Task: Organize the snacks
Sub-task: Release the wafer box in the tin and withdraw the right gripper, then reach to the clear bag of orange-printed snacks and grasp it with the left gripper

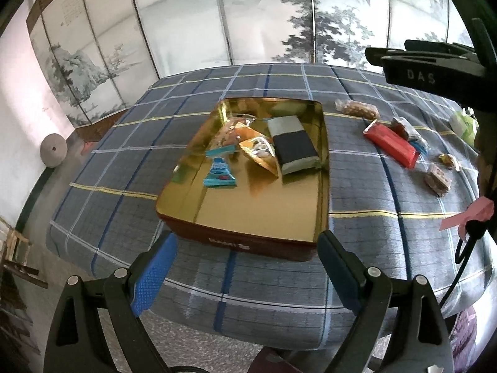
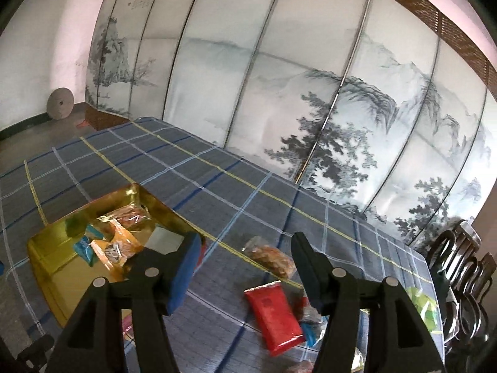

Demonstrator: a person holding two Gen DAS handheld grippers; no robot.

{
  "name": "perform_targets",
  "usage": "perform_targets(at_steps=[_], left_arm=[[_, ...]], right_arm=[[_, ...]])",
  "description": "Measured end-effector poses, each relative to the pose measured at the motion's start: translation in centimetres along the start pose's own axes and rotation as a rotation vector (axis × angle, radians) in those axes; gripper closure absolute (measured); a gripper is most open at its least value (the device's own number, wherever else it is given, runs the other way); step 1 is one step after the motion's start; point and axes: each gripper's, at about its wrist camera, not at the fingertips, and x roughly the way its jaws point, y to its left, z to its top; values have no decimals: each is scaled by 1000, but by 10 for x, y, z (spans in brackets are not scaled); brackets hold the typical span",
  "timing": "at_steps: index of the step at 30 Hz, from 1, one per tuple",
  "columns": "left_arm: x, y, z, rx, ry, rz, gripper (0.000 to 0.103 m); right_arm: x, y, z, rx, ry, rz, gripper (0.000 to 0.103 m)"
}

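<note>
A gold-lined tin (image 1: 257, 214) (image 2: 52, 258) sits on the plaid-covered table. It holds a black and grey bar (image 1: 293, 146), an orange packet (image 1: 259, 152) (image 2: 115, 248), a blue packet (image 1: 219, 171) (image 2: 84, 248) and a clear bag of snacks (image 1: 231, 130). Loose on the cloth are a red packet (image 1: 391, 143) (image 2: 275, 317), a bag of nuts (image 1: 357, 108) (image 2: 270, 256) and small sweets (image 1: 438, 178). My left gripper (image 1: 245, 264) is open and empty at the tin's near edge. My right gripper (image 2: 245, 264) (image 1: 435, 71) is open and empty above the loose snacks.
A painted folding screen (image 2: 279, 93) stands behind the table. Dark wooden chairs (image 2: 466, 267) stand at the right end. A green bag (image 1: 466, 124) (image 2: 425, 307) lies near the table's right edge. A round stone disc (image 1: 52, 150) leans on the left wall.
</note>
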Motion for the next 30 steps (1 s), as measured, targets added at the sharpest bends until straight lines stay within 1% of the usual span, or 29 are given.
perform_targets(at_steps=[2,9,14,23,30], left_arm=[[-1,-3,0,6,0,1,14],[-2,-18,7,35,6,4,14],[-3,-31,11,61,5,8,14],[-6,-67,24,134,-6,9,13],[-10,-98,46,199,-26,1,13]], right_arm=[[-2,-5,-2,11,-3,-3,36],[-3,-23,-10,48,1,-6,36],[-5,-43,-18,103,8,2,36],[-6,-82,-37,182,26,-10,35],[-5,-115,-60,246,49,-17,33]])
